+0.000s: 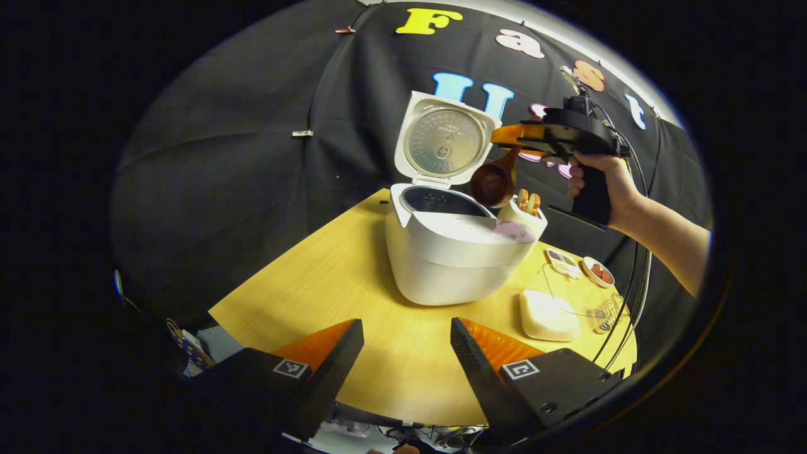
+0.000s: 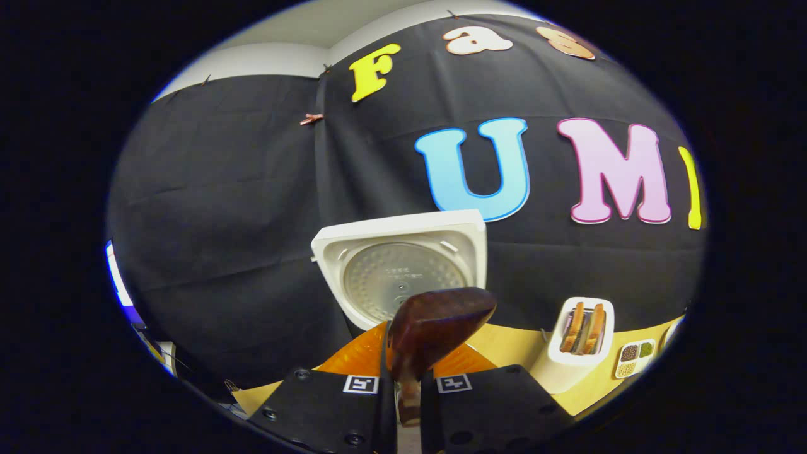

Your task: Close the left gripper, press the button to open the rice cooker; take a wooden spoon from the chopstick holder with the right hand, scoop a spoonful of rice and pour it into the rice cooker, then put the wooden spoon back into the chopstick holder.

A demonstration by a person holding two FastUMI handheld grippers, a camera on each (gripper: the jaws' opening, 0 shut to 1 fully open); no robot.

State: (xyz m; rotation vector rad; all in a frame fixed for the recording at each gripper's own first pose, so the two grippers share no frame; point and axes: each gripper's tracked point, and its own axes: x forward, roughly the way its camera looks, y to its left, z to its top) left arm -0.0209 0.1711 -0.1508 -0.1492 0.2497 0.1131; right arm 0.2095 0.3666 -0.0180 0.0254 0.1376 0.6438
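Inspection finds the right tool (image 2: 403,394) clamped on the handle of the dark brown wooden spoon (image 2: 435,328), both fingers pressing it, with the spoon's bowl held in the air just above the open white rice cooker (image 1: 451,252), beside its raised lid (image 1: 444,142). Left tool (image 1: 406,353) hangs over the near edge of the light wooden desk (image 1: 328,277) with its fingers apart and nothing between them. White chopstick holder (image 1: 526,211) stands just behind the cooker toward the desk's far edge, and a white rectangular container (image 1: 547,315) sits near the right edge.
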